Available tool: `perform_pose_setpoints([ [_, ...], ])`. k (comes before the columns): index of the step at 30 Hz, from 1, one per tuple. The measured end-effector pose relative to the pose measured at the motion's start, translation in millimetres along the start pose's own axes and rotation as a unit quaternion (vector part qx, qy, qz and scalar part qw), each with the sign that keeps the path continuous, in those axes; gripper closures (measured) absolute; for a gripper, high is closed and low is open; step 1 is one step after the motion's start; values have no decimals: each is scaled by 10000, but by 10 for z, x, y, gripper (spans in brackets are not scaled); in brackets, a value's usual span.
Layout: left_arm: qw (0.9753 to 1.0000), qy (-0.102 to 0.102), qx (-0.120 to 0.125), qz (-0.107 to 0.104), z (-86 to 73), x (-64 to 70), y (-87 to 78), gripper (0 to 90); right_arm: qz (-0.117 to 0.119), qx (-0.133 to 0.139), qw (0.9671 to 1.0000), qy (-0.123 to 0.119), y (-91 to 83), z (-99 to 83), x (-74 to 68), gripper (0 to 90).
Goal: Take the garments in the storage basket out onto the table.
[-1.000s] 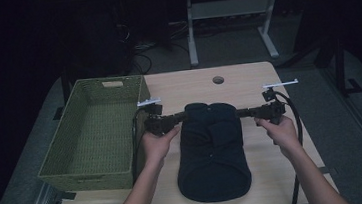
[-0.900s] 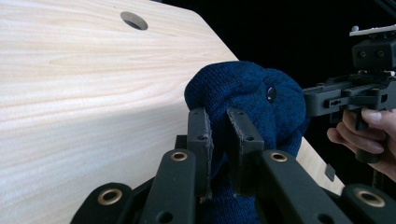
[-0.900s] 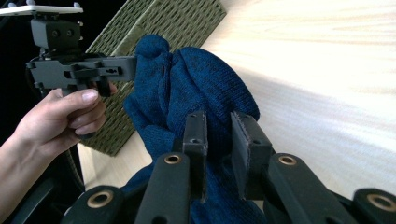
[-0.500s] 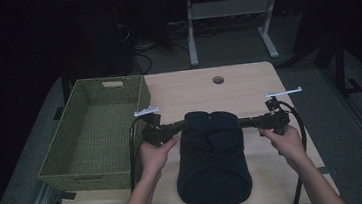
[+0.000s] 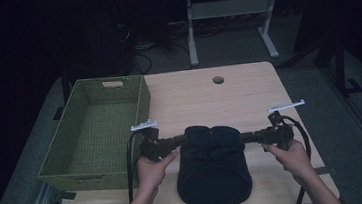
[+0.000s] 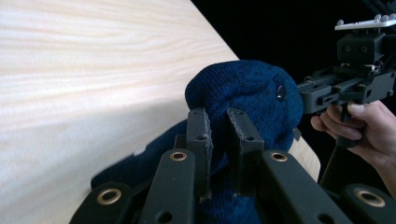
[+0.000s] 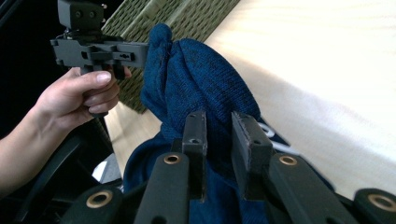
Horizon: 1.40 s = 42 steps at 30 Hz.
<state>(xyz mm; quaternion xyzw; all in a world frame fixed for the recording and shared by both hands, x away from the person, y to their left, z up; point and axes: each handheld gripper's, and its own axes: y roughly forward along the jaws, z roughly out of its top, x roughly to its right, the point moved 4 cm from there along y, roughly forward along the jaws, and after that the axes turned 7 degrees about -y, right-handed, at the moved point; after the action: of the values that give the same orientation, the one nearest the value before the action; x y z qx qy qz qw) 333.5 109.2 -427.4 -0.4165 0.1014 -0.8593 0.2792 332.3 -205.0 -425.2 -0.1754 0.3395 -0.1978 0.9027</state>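
Near the front edge of the light wooden worktop (image 5: 248,95), between the two grippers, a dark blue knitted garment (image 5: 213,169) is seen lying, its near end almost at that edge and its far end bunched up into a raised fold. That fold is gripped from both sides. In the left gripper view the knitted cloth (image 6: 243,93) is caught between the two black fingers (image 6: 200,135) of the left gripper (image 6: 219,149), which are drawn close together with cloth in the narrow gap. In the right gripper view the cloth (image 7: 201,79) is likewise held between the fingers (image 7: 247,140) of the right gripper (image 7: 219,149), close together and pinching the knit.

In the high view the left gripper (image 5: 165,144) is seen just left of the fold, held by the left hand (image 5: 151,167), and the right gripper (image 5: 262,136) just right of it, held by the right hand (image 5: 290,157). The two grippers are pointed toward each other across the garment.

To the left, a green woven rectangular basket (image 5: 141,103) is set on the worktop, its right wall near the left gripper but apart from it. Beyond the garment a broad bare stretch of worktop is left open up to the far edge, where a small round hole (image 5: 218,80) is cut. To the right of the right gripper only a narrow strip of worktop is left before the edge. A black cable (image 5: 303,138) is looped from the right gripper toward that edge.
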Motion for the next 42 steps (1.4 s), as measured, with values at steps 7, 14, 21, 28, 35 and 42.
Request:
perform_pose_setpoints([
  [7,9999,20,-138,-31,-138,45,-50,803,42,-65,10000,5,3,-143,-55,758],
  [14,9995,-4,-319,2,-339,18,-86,805,148,-247,9996,65,40,-321,-104,764],
  [21,9987,30,-506,-62,-486,45,-137,805,200,-370,9991,100,44,-465,-160,764],
  [28,9980,-11,-632,-93,-578,4,-147,806,227,-397,9989,66,42,-483,-181,717],
  [35,9975,5,-697,-114,-635,-15,-171,807,278,-226,9993,50,21,-268,-192,715],
  [42,9971,34,-751,-137,-674,-37,-187,808,312,-208,9992,170,177,-135,-106,737],
])
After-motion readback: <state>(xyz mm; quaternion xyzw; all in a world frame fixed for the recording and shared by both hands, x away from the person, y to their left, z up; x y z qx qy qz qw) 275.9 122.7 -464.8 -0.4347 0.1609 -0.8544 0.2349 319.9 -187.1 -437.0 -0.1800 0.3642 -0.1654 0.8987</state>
